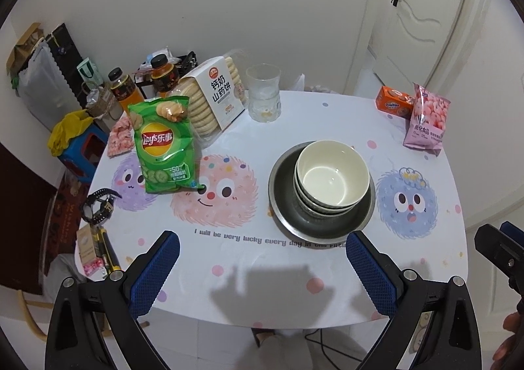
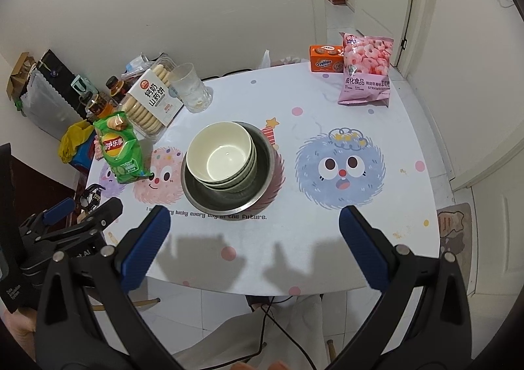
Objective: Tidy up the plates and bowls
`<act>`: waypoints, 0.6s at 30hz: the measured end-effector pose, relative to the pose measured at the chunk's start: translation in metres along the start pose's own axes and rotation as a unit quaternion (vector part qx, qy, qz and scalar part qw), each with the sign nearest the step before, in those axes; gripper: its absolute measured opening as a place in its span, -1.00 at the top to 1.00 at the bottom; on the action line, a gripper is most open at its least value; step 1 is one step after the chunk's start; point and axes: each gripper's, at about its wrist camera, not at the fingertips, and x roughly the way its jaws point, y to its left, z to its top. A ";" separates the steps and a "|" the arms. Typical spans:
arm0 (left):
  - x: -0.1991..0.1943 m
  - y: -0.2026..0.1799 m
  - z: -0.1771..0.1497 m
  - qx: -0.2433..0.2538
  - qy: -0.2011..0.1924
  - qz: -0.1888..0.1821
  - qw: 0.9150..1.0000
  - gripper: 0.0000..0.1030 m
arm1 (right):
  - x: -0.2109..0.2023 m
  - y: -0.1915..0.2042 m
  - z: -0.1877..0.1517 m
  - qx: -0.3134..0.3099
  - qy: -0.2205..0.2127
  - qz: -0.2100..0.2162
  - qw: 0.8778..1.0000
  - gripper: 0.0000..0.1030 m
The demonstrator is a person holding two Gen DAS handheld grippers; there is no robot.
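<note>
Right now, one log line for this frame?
left tool open, empty | right tool open, empty | cream ceramic bowls stacked in round steel basin | both tools short of stack

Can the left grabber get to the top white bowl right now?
Probably yes. The left gripper is open, and only bare table lies between it and the white bowl, which tops the stack in the metal basin.

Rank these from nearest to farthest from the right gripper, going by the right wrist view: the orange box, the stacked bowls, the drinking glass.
1. The stacked bowls, sitting in the metal basin, just ahead and slightly left of the right gripper.
2. The drinking glass, farther back on the left.
3. The orange box, at the far right corner of the table.
</note>
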 end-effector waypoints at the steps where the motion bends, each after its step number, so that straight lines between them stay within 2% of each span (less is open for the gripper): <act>1: 0.000 0.000 0.000 0.000 0.000 -0.001 1.000 -1.00 | 0.000 0.000 0.000 0.000 0.000 0.000 1.000 -0.99; 18: 0.000 -0.002 0.001 0.002 0.002 -0.002 1.000 -1.00 | 0.000 0.000 0.000 0.001 0.000 0.000 1.000 -0.99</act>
